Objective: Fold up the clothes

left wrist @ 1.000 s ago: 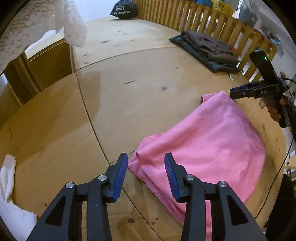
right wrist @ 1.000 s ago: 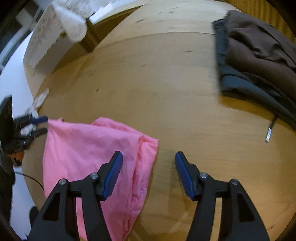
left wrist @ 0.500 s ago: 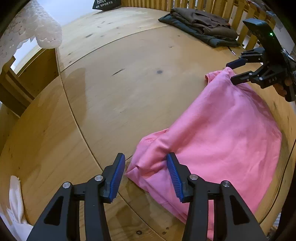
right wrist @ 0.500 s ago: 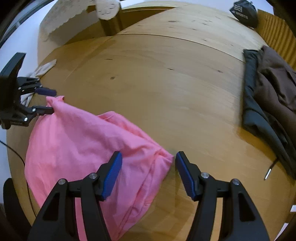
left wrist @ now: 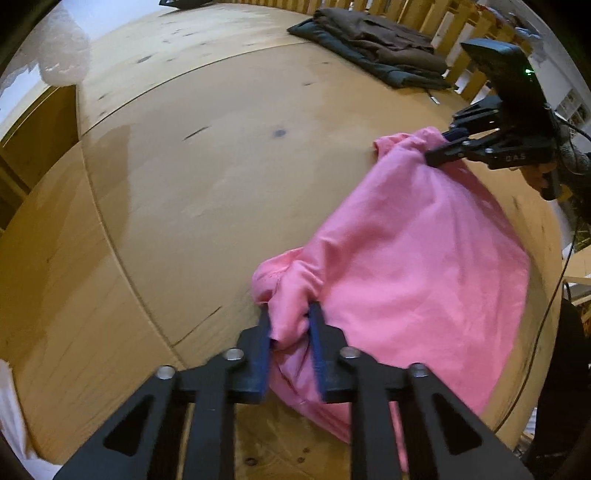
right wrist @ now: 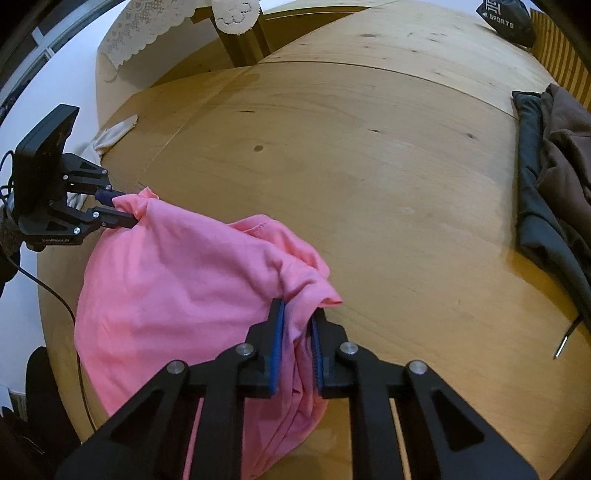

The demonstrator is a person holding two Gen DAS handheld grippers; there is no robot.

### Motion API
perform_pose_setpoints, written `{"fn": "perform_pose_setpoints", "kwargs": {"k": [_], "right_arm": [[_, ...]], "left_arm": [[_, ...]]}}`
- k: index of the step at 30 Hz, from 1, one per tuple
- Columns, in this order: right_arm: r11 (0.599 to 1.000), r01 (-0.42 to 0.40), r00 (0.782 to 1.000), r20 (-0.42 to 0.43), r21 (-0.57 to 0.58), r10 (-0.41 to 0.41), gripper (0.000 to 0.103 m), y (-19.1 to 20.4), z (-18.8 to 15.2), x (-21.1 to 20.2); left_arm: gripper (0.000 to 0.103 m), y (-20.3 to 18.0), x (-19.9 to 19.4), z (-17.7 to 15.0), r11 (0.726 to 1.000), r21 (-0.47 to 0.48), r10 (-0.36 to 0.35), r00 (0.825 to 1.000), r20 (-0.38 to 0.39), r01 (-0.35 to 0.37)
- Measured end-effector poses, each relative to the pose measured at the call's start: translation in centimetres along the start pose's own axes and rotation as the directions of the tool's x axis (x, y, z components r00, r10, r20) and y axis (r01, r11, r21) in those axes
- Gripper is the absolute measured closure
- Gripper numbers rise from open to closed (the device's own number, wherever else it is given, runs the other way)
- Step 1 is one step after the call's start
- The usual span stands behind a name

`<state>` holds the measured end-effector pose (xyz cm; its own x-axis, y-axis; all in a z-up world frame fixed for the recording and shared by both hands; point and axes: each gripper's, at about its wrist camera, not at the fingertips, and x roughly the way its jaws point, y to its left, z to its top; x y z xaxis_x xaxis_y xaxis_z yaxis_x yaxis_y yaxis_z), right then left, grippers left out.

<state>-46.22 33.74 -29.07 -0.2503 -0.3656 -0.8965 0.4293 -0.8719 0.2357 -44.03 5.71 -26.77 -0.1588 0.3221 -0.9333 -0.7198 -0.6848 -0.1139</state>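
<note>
A pink shirt point(left wrist: 413, 258) lies folded on the round wooden table point(left wrist: 207, 177), near its front edge. My left gripper point(left wrist: 290, 321) is shut on one bunched corner of the shirt. My right gripper point(right wrist: 297, 321) is shut on the other corner of the pink shirt point(right wrist: 177, 280). Each gripper shows in the other's view, the right gripper point(left wrist: 443, 146) at the far right and the left gripper point(right wrist: 118, 206) at the far left, both clamped on the cloth. The fabric between them is slightly raised.
A stack of dark folded clothes point(left wrist: 373, 44) lies at the far side by a wooden slat fence point(left wrist: 436, 14); it shows at the right edge in the right wrist view point(right wrist: 554, 177). A white cloth point(right wrist: 110, 134) lies at the table's left edge. A black sports bag point(right wrist: 506, 22) sits far back.
Both grippers moved down onto the pink shirt's two corners and closed on them. They were open above the cloth before. The corners are now bunched and lifted a little.
</note>
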Motion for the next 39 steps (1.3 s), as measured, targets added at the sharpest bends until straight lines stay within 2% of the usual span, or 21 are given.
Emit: {"fn": "perform_pose_setpoints", "kwargs": {"k": [7, 10, 14, 16, 18, 20, 21, 22, 23, 24, 25, 26, 28, 30, 33, 36, 39], "right_arm": [[0.999, 0.023, 0.999, 0.043, 0.033, -0.024, 0.092, 0.6, 0.5, -0.6], [0.998, 0.043, 0.991, 0.121, 0.038, -0.048, 0.093, 1.3, 1.0, -4.5], [0.997, 0.076, 0.966, 0.245, 0.026, -0.080, 0.093, 3.2, 1.2, -11.4], [0.996, 0.092, 0.951, 0.296, 0.004, -0.089, 0.093, 4.7, 0.5, -14.7], [0.993, 0.117, 0.942, 0.318, -0.014, -0.106, 0.093, 6.4, -1.3, -17.1], [0.990, 0.137, 0.939, 0.322, -0.029, -0.121, 0.093, 8.1, -3.8, -17.6], [0.988, 0.147, 0.938, 0.324, -0.037, -0.128, 0.092, 8.9, -5.1, -17.8], [0.986, 0.159, 0.940, 0.313, -0.046, -0.137, 0.091, 10.2, -7.8, -17.2], [0.988, 0.153, 0.949, 0.284, -0.036, -0.136, 0.086, 11.0, -10.1, -16.3], [0.989, 0.147, 0.960, 0.244, -0.017, -0.139, 0.072, 11.4, -12.3, -15.5], [0.988, 0.154, 0.974, 0.169, 0.011, -0.154, 0.067, 11.8, -15.2, -13.8], [0.984, 0.177, 0.980, 0.083, 0.021, -0.178, 0.066, 12.3, -18.1, -12.1], [0.976, 0.215, 0.977, -0.008, 0.040, -0.215, 0.066, 12.8, -22.0, -10.8], [0.978, 0.181, 0.983, -0.009, 0.101, -0.181, 0.066, 13.0, -24.1, -12.1], [0.975, 0.115, 0.989, 0.068, 0.192, -0.130, 0.066, 12.6, -24.3, -15.0], [0.971, 0.022, 0.989, 0.138, 0.237, -0.056, 0.066, 11.9, -21.0, -15.7], [0.975, 0.023, 0.991, 0.125, 0.222, -0.052, 0.066, 11.9, -17.6, -12.9]], "left_arm": [[0.092, -0.4, -1.1, -0.3, 0.998, -0.037, 0.048, 0.998, 0.047, -0.046], [0.092, -0.6, -3.9, 0.4, 0.997, -0.023, 0.077, 0.993, 0.094, -0.075], [0.092, -1.9, -11.1, 1.8, 0.992, -0.006, 0.127, 0.966, 0.223, -0.129], [0.093, -3.1, -15.2, 1.7, 0.987, 0.018, 0.149, 0.944, 0.295, -0.161], [0.092, -4.9, -18.0, 0.5, 0.982, 0.055, 0.153, 0.926, 0.346, -0.183], [0.092, -7.2, -19.2, -1.6, 0.975, 0.100, 0.152, 0.918, 0.366, -0.200], [0.092, -8.4, -18.9, -2.9, 0.972, 0.115, 0.153, 0.919, 0.363, -0.207], [0.092, -9.8, -18.2, -4.5, 0.972, 0.128, 0.140, 0.926, 0.351, -0.195], [0.091, -11.0, -17.0, -6.2, 0.976, 0.144, 0.110, 0.939, 0.326, -0.164], [0.085, -12.5, -15.4, -8.0, 0.977, 0.160, 0.088, 0.954, 0.286, -0.138], [0.085, -13.8, -13.5, -10.1, 0.977, 0.171, 0.084, 0.970, 0.229, -0.125], [0.085, -15.0, -11.5, -12.4, 0.977, 0.178, 0.084, 0.983, 0.164, -0.113], [0.085, -16.7, -8.6, -16.7, 0.982, 0.176, 0.058, 0.997, 0.044, -0.065], [0.085, -17.4, -8.2, -19.3, 0.989, 0.142, 0.028, 1.000, 0.005, -0.028], [0.085, -16.8, -10.3, -19.4, 0.997, 0.076, 0.002, 0.998, 0.061, -0.007], [0.086, -15.6, -12.0, -17.4, 1.000, 0.020, 0.018, 0.990, 0.138, -0.021], [0.085, -14.0, -11.1, -14.2, 0.999, -0.026, 0.034, 0.983, 0.181, -0.029]]}}
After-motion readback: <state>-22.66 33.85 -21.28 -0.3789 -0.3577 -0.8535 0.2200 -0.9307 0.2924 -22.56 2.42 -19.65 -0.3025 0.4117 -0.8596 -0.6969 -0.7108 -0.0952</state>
